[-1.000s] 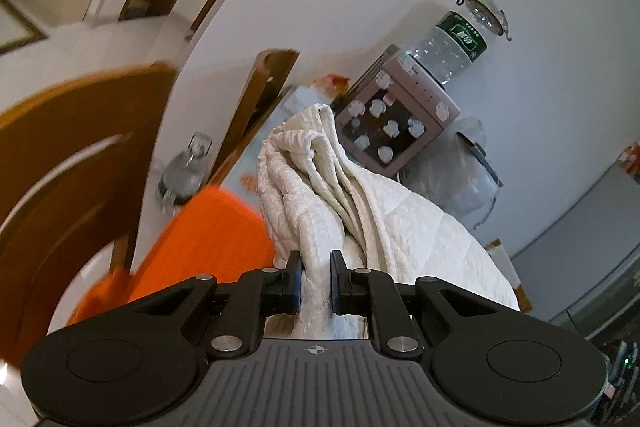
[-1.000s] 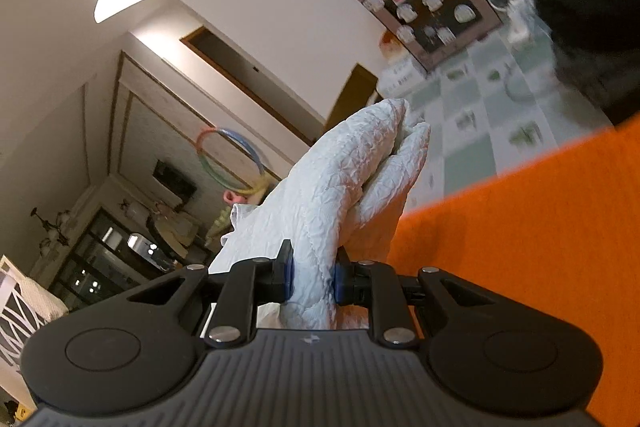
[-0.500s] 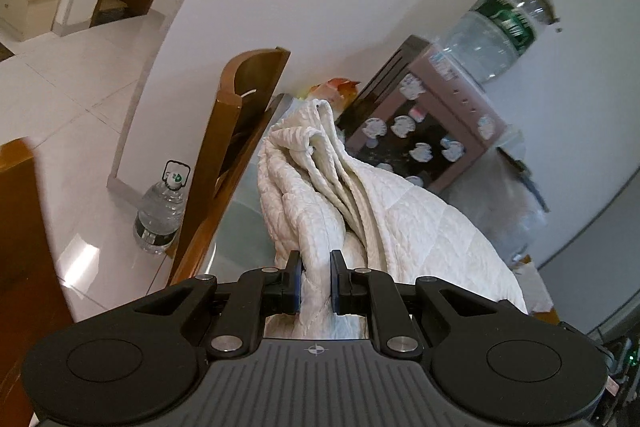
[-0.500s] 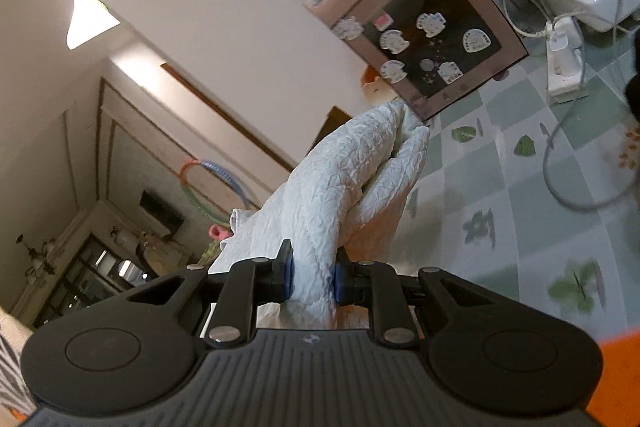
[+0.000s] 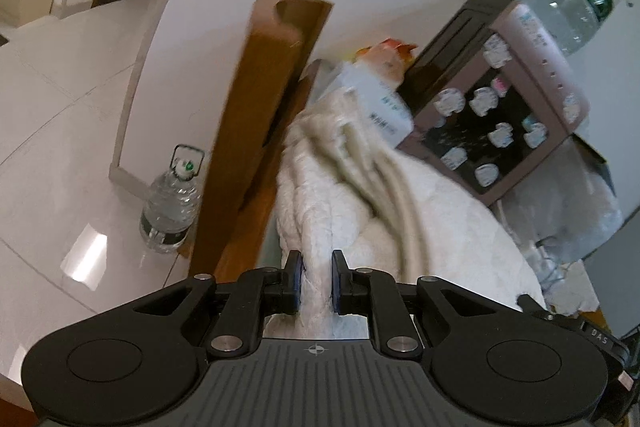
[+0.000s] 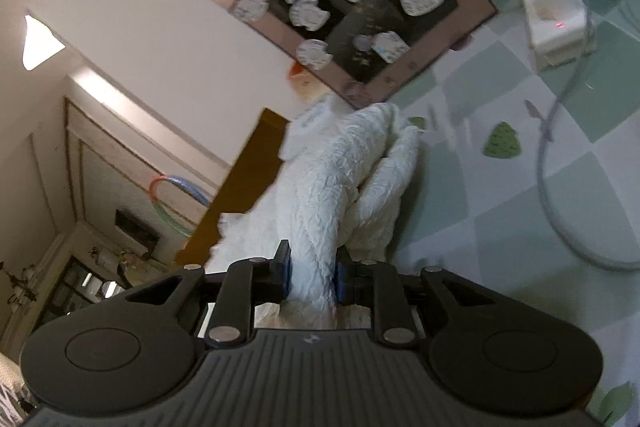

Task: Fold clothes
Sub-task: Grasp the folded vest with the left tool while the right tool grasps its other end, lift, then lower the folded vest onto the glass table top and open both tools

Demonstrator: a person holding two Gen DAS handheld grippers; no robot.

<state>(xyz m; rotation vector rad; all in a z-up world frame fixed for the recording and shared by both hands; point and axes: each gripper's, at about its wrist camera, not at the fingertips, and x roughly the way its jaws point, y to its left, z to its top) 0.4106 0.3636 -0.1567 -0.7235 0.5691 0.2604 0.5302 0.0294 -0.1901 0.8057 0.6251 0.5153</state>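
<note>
Now | both jaws opening | white garment (image 5: 332, 211) between them | water bottle (image 5: 170, 201) filled

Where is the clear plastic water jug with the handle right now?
In the left wrist view, the clear plastic water jug stands on the glossy white floor at left, beside the brown wooden chair.

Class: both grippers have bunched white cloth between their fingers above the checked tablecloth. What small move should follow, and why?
Probably let the jaws finish opening and ease both grippers back. The white garment sits between the fingers of the right gripper and the left gripper, both sets of jaws are opening, and the cloth's far end already reaches down to the tablecloth.
</note>
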